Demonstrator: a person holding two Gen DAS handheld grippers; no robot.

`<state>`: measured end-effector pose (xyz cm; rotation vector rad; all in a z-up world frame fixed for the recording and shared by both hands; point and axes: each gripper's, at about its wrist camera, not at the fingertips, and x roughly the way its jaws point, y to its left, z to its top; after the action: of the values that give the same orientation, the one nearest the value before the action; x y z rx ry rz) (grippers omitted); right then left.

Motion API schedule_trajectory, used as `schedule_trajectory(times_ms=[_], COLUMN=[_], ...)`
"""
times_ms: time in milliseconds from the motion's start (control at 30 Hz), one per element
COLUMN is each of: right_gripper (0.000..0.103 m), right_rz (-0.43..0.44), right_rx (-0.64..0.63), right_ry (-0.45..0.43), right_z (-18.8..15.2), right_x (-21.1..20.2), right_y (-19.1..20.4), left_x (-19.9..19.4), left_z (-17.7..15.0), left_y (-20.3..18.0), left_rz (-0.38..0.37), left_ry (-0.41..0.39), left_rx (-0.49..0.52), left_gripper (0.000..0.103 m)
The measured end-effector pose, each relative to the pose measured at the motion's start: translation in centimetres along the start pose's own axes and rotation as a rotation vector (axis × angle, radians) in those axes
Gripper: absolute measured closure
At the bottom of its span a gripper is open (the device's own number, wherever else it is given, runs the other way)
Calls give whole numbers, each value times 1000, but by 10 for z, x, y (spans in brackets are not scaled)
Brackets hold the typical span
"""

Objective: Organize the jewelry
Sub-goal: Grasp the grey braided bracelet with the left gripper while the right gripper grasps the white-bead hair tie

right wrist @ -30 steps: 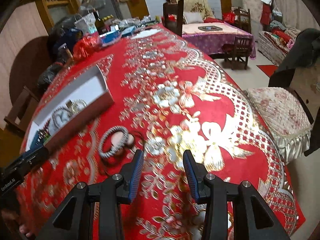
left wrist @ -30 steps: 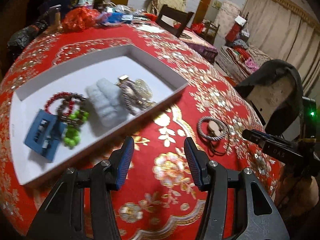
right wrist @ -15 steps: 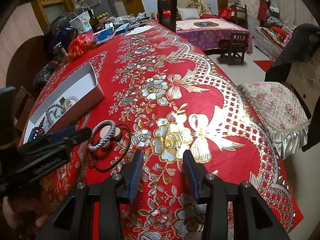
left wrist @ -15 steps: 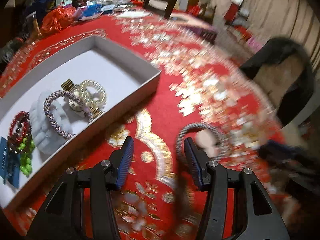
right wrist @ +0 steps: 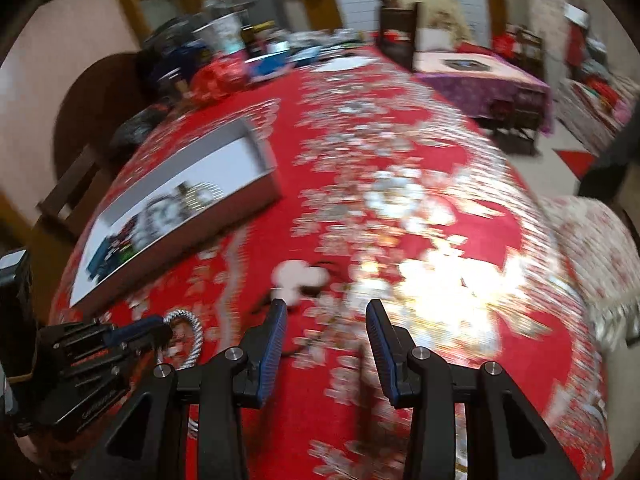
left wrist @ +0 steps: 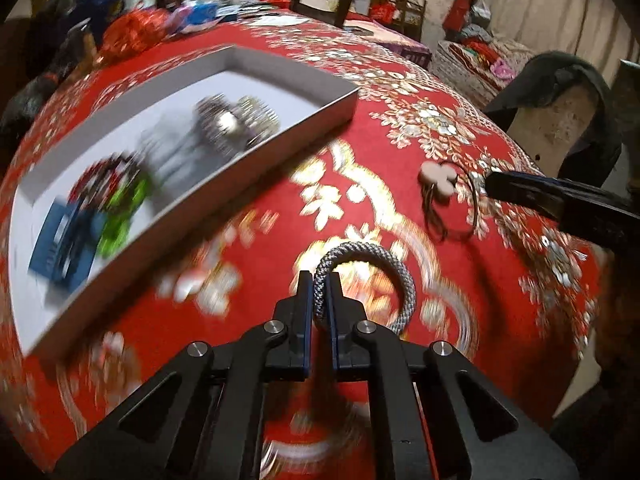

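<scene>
Since half a second ago the left gripper (left wrist: pixel 319 280) has shifted over the silver braided bracelet (left wrist: pixel 372 276), and its fingers (left wrist: pixel 305 300) have just been closing: they now pinch one side of the rope-like loop, the rest of which curves out to the right above the red and gold cloth of the worktop (left wrist: pixel 400 152). From the right wrist view the same bracelet (right wrist: pixel 188 326) shows at the tip of the left gripper (right wrist: pixel 162 330), low on the left. Beyond it, near the tip of the other tool, lies a pale clover-shaped pendant (left wrist: pixel 438 178) on a thin dark cord (left wrist: pixel 452 216), apart from the bracelet. Right gripper (right wrist: pixel 326 322) hovers with its fingers (right wrist: pixel 276 332) standing apart and nothing between them; the pendant (right wrist: pixel 300 276) lies just beyond them. To the left sits the shallow white tray (left wrist: pixel 288 128), holding blurred pieces: a blue card (left wrist: pixel 60 248), green beads (left wrist: pixel 124 216), a dark red bead ring (left wrist: pixel 100 172), a pale cushion roll (left wrist: pixel 168 152) and metallic bands (left wrist: pixel 236 124). Clutter (left wrist: pixel 136 32) fills the far end of the worktop.
</scene>
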<state>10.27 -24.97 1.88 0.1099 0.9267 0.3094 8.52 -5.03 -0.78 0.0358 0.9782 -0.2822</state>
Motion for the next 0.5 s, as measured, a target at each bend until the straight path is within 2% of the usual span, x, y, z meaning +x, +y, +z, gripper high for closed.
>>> schedule_trajectory(times_ms=[133, 267, 367, 500], right_gripper=[64, 64, 64, 62], right_rz=[42, -16, -77, -118], right_rx=[-88, -114, -157, -148], right_ry=[-10, 40, 31, 22], right_z=[4, 4, 5, 12], right_x=[17, 40, 47, 53], right_y=[24, 33, 39, 36], left_x=[-14, -19, -20, -19], left_z=[-18, -25, -26, -26], left_y=[15, 22, 20, 19], left_rz=[-13, -24, -21, -11], left_ry=[-8, -6, 0, 1], left_rx=[-47, -51, -25, -23], left_gripper=[98, 98, 98, 98])
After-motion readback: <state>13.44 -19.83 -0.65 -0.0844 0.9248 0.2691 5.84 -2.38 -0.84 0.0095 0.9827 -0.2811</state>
